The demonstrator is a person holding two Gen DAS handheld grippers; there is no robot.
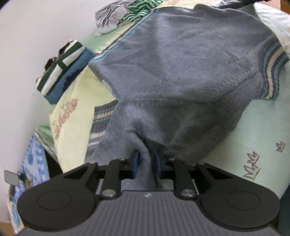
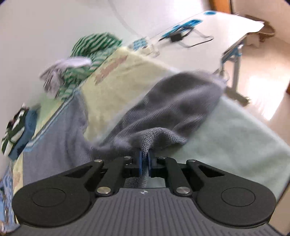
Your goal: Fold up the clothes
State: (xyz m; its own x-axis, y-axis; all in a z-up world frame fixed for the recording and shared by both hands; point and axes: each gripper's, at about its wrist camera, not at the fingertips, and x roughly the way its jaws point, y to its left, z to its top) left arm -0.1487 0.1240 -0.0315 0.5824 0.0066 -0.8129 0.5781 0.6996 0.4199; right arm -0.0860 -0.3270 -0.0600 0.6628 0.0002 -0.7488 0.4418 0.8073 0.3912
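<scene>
Both grippers are clamped on the same grey-blue knit sweater [image 1: 177, 72]. At the lower centre of the left wrist view, the left gripper [image 1: 146, 161] pinches a bunched fold of the knit between its blue pads, and the cloth runs down between the fingers toward the gripper body. The right gripper [image 2: 144, 159], at the lower centre of its own view, has its pads nearly together on a thin ridge of the same knit.

From the left grip the sweater spreads up across the middle of the frame, lying on a pale yellow and green blanket [image 1: 253, 130]. A striped cuff [image 1: 271, 72] shows at the right edge, and a light blue hem line runs along the upper left side of the garment. In the right wrist view, one blurred part stretches up and right from the pads.

Farther out, a folded stack [image 1: 63, 67] of green-and-white striped cloth on blue sits at the left. A crumpled green-striped garment [image 1: 143, 9] and a grey one [image 1: 110, 16] lie at the top. A white desk [image 2: 226, 30] stands at the upper right of the right wrist view.
</scene>
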